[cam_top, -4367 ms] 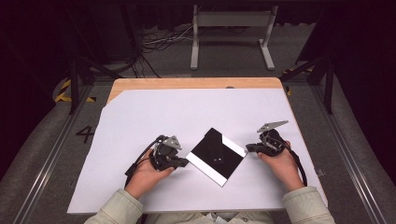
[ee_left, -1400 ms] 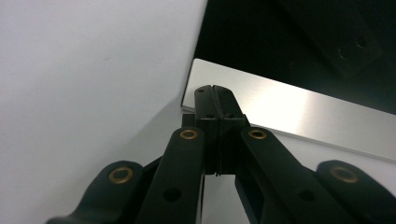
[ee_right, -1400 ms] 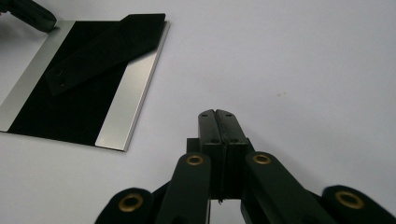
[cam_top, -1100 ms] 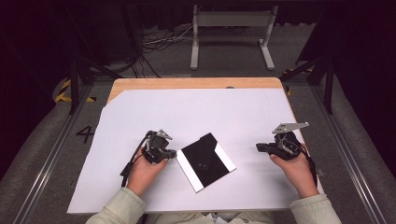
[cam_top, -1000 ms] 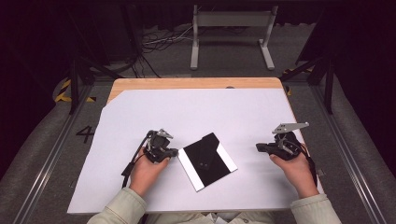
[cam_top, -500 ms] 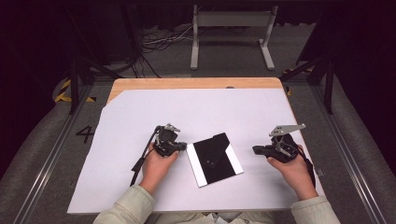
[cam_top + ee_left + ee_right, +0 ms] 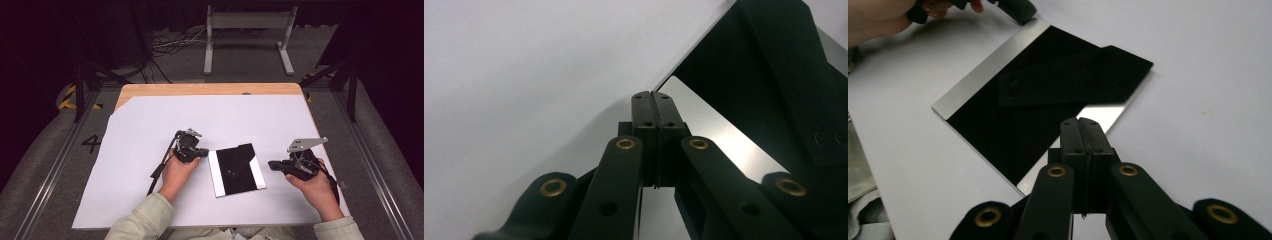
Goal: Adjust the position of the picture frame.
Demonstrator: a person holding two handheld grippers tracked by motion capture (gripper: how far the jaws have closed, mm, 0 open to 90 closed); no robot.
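Here a flat black card (image 7: 235,170) with pale strips along two opposite edges lies on the white sheet (image 7: 150,125) that covers the table, near the person's edge and between the two hands. A smaller black flap (image 7: 1073,82) lies slantwise across its top. The left tongs (image 7: 204,153) sit at the card's left edge, their tips at its upper left corner; in the left gripper view the black jaws are pressed flat together with nothing between them. The right tongs (image 7: 272,165) rest just beside the card's right edge, apart from it, jaws likewise closed tight and empty. Beyond the sheet a strip of bare wood (image 7: 210,89) shows at the far edge.
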